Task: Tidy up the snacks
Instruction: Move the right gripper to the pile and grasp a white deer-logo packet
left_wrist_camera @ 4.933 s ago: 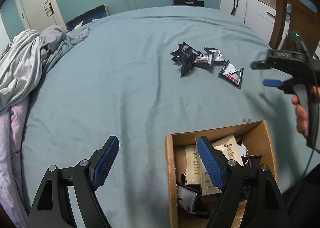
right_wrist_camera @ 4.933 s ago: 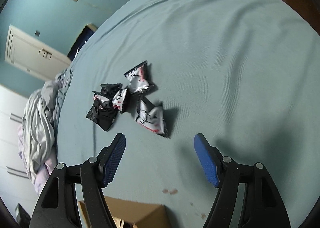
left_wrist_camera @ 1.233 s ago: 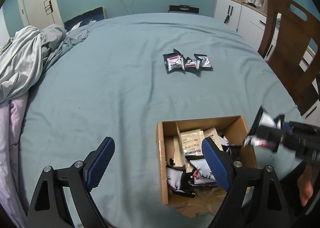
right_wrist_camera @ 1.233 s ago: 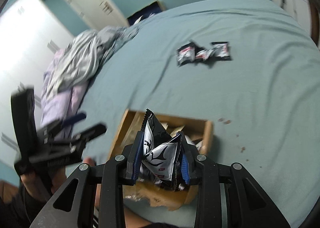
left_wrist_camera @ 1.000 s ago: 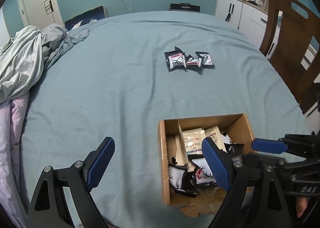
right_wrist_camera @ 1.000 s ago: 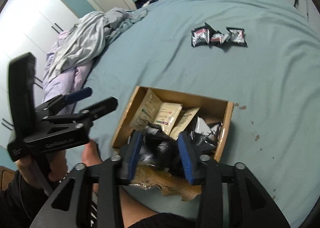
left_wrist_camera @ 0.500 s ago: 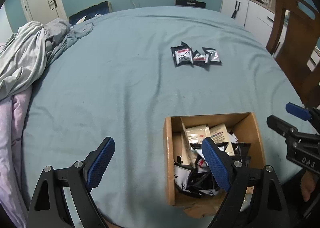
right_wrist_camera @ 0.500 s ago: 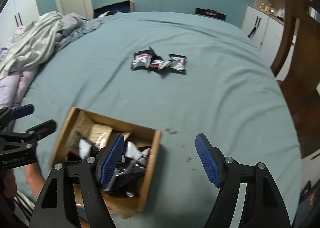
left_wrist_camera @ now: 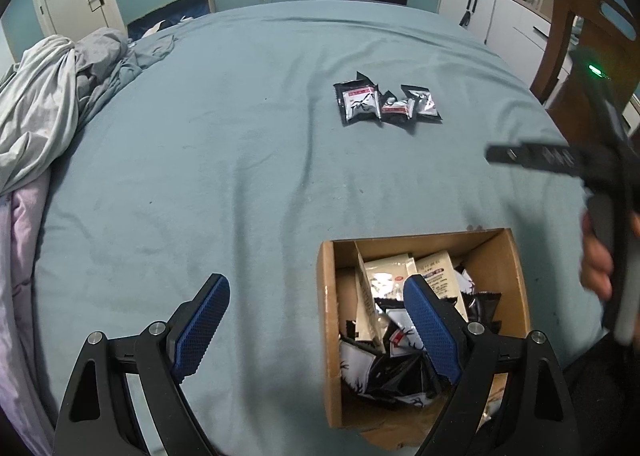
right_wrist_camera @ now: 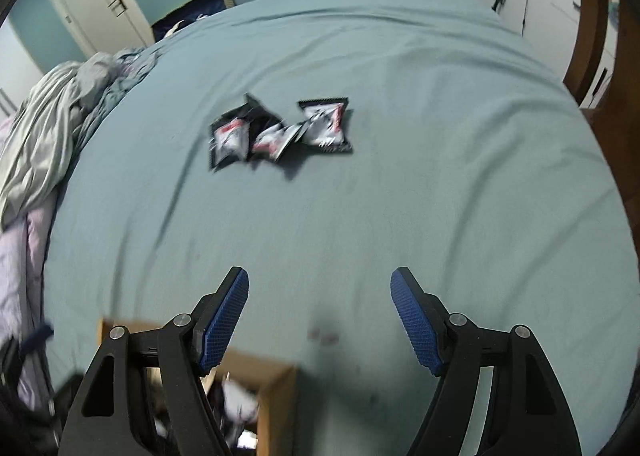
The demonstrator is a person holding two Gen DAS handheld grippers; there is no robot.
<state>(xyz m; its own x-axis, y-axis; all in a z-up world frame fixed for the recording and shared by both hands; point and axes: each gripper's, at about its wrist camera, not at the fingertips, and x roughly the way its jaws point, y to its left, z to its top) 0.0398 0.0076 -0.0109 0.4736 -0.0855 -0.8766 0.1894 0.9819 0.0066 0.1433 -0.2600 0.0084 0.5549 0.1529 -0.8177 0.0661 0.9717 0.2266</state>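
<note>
My right gripper (right_wrist_camera: pixel 320 320) has jaws apart, nothing between, over bare bed sheet (right_wrist_camera: pixel 440 195); snack packets (right_wrist_camera: pixel 280 133) sit upper centre, blurred. Left gripper (left_wrist_camera: pixel 316 332) is wide apart, empty, at the cardboard box (left_wrist_camera: pixel 326 320) lower right. Box contents are partly hidden behind my finger.

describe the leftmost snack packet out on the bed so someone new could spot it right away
Start at the wide teal bed and look past the cardboard box toward the far side, where a small cluster of dark snack packets lies. The one you want is the leftmost packet. It lies flat and looks the biggest, with a white panel bearing a dark antler-like mark, while its neighbours overlap each other.
</note>
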